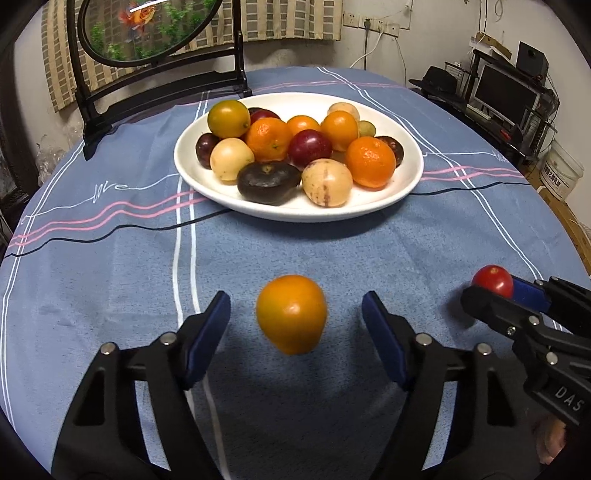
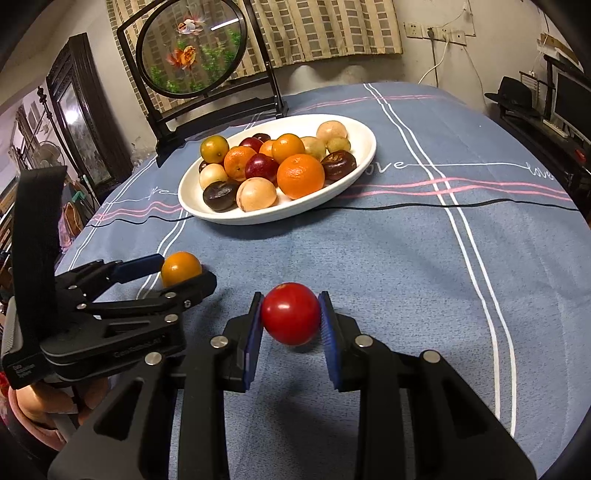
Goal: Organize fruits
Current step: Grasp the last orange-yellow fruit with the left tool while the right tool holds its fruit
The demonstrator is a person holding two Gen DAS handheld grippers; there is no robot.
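A white oval plate (image 1: 406, 184) (image 2: 354, 162) piled with several oranges, dark plums and pale fruits stands on the blue tablecloth ahead. An orange-yellow fruit (image 1: 291, 314) (image 2: 181, 267) lies on the cloth between the blue pads of my left gripper (image 1: 295, 310) (image 2: 177, 273), which is open, with gaps on both sides of the fruit. My right gripper (image 2: 291, 317) (image 1: 491, 284) is shut on a red tomato (image 2: 291, 313) (image 1: 493, 280), held near the cloth to the right of the left gripper.
A round fish-painting screen on a black stand (image 1: 147, 33) (image 2: 192, 51) stands behind the plate at the table's far left. A desk with monitor and black hat (image 1: 506, 88) lies beyond the table's right edge. A white bucket (image 1: 561, 173) sits on the floor.
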